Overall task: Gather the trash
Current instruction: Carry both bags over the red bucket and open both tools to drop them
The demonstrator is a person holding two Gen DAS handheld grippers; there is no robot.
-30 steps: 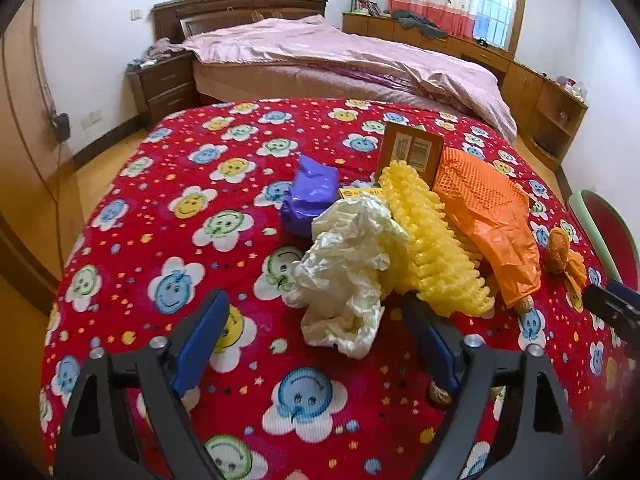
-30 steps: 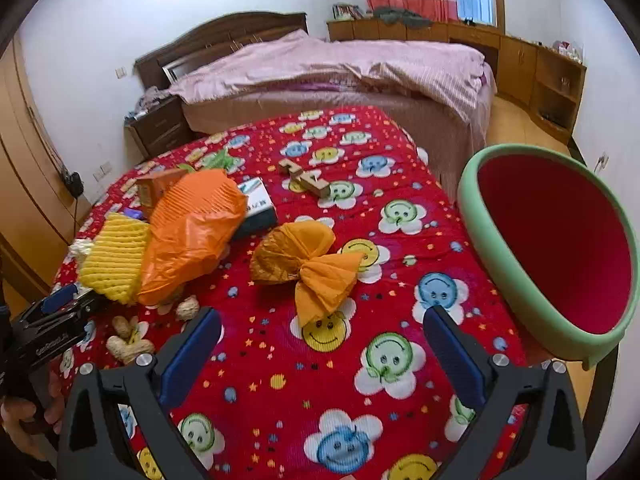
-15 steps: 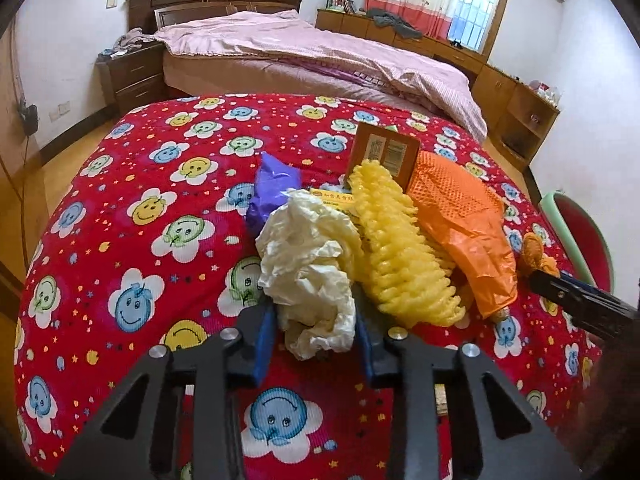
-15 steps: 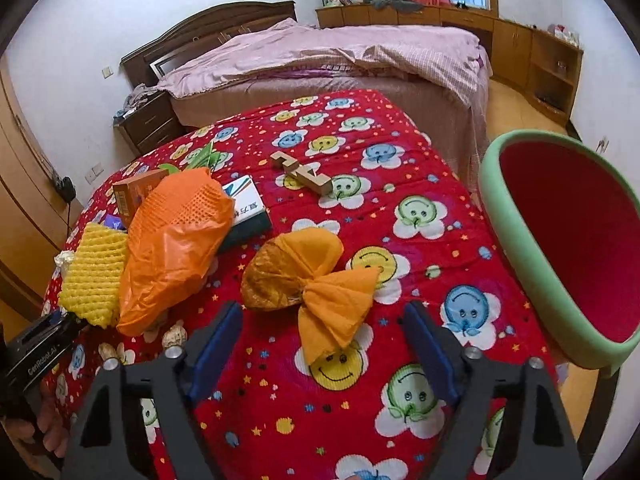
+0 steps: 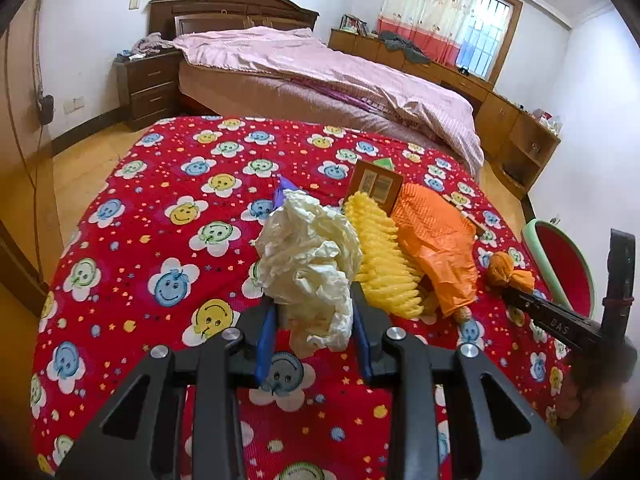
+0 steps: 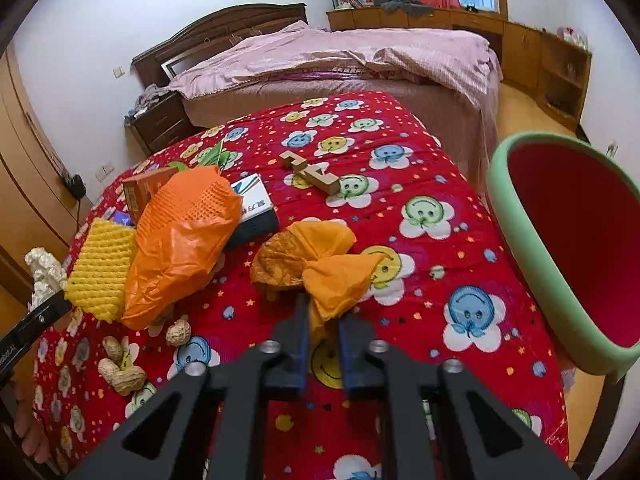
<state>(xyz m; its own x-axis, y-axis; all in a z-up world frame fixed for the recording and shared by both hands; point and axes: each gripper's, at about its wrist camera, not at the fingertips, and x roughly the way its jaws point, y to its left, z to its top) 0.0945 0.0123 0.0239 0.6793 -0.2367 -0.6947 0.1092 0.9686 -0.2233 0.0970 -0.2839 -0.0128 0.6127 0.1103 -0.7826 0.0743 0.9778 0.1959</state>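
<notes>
**Both fingers pinched on trash, bin off to the right**

My left fingers (image 5: 316, 326) are clamped on the lower part of the crumpled cream paper (image 5: 310, 264), the blue pads pressing it from both sides. My right fingers (image 6: 323, 334) are closing, with the tail of the orange twisted bag (image 6: 316, 262) caught between them; little of it is inside the pads, so I judge the hold shallow and would let the pinch settle before lifting.

To do this well, I lift each piece straight up first. The cream paper is touching the yellow foam netting (image 5: 384, 256), which leans on the orange mesh bag (image 5: 436, 240), so a sideways pull could drag them along.

The green bin (image 6: 532, 248) with its red inside stands just past the right edge of the counter (image 6: 400, 152), mouth tipped toward me. The stretch of red smiley cloth between the twisted bag and that edge is bare, so the right hand has an open path. The left hand must cross above the netting, the mesh bag and the peanuts (image 6: 120, 364), and must keep out of the right hand's way.
</notes>
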